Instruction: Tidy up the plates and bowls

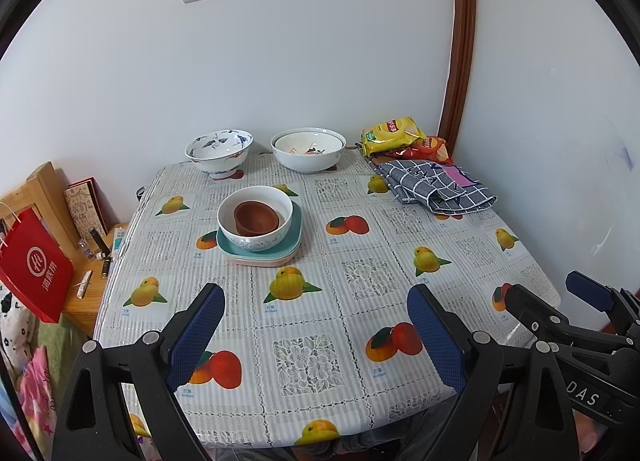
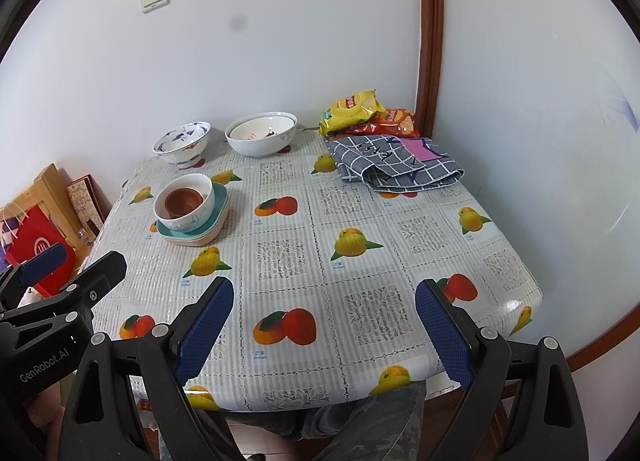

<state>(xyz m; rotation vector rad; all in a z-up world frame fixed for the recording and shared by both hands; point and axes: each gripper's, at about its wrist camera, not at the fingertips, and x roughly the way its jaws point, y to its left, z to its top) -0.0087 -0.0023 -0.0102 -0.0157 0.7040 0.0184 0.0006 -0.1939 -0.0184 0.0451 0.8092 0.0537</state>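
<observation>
Hanging over the near edge of the tabletop (image 1: 360, 245), the left gripper (image 1: 316, 333) and the right gripper (image 2: 324, 325) both have their blue pads spread wide and hold nothing. I think they are getting ready to reach out. Past them, toward the left edge, a white bowl (image 1: 256, 221) sits on a pile of square plates (image 1: 260, 253), with a small brown bowl (image 1: 256, 217) inside it, probably to save room. By the far edge, well apart from that pile, stand a blue-patterned bowl (image 1: 219, 149) and two big white nested bowls (image 1: 308, 149). Those probably still need stacking. A checked cloth (image 1: 436, 185) and snack bags (image 1: 400, 137) fill the far right corner.
</observation>
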